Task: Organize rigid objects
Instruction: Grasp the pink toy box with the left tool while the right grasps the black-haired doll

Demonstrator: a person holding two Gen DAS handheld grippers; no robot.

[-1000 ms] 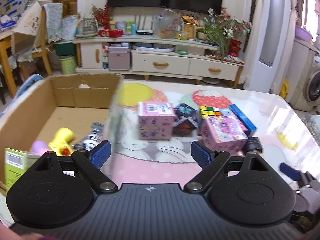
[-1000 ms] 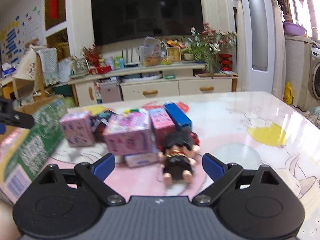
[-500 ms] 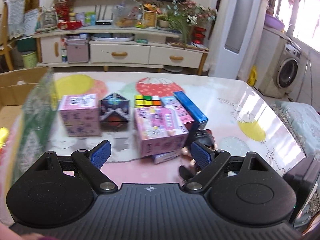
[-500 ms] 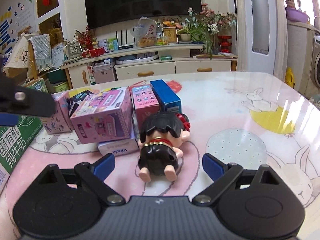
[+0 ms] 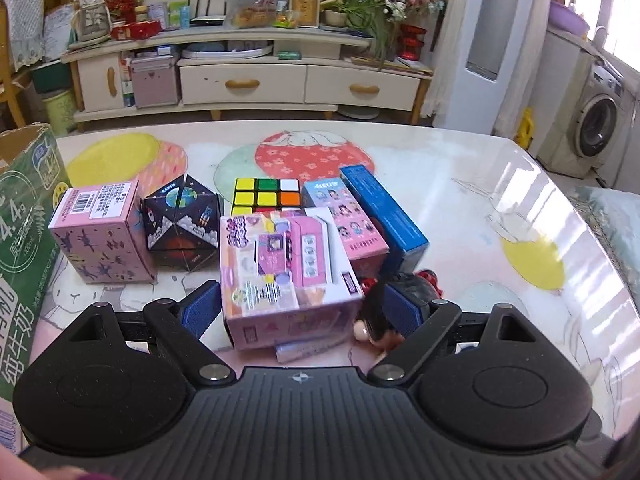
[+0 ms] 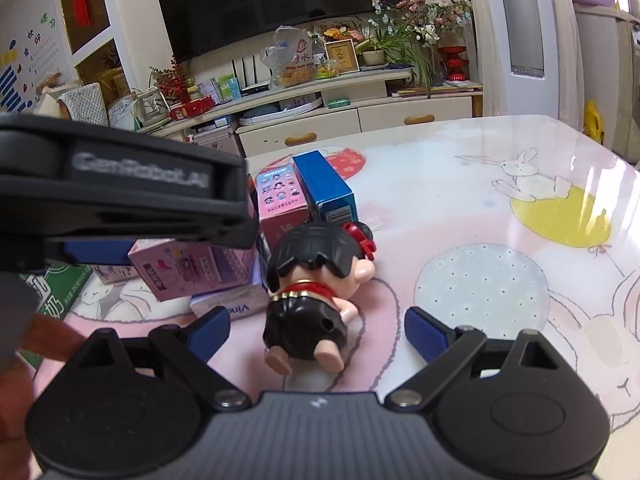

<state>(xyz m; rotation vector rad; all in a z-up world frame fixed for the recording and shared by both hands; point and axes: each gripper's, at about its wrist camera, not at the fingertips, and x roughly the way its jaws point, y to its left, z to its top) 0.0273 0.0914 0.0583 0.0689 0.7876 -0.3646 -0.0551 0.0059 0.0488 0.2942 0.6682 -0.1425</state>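
A pink toy box stands on a tissue pack, between the wide-apart fingers of my left gripper; the pads do not press on it. A doll with black hair and a red bow lies on the table. It lies between the fingers of my right gripper, which is open and not touching it. Behind stand a barcoded pink box, a dark space-print puzzle, a Rubik's cube, a pink box with faces and a blue box.
A green milk carton rises at the left edge. The left gripper's body fills the upper left of the right wrist view, close to the doll. The glossy patterned table stretches to the right. A TV cabinet stands beyond it.
My left gripper swung right from the cardboard box to the toy cluster and lowered around the pink toy box. My right gripper came closer to the doll, which now lies between its fingers.
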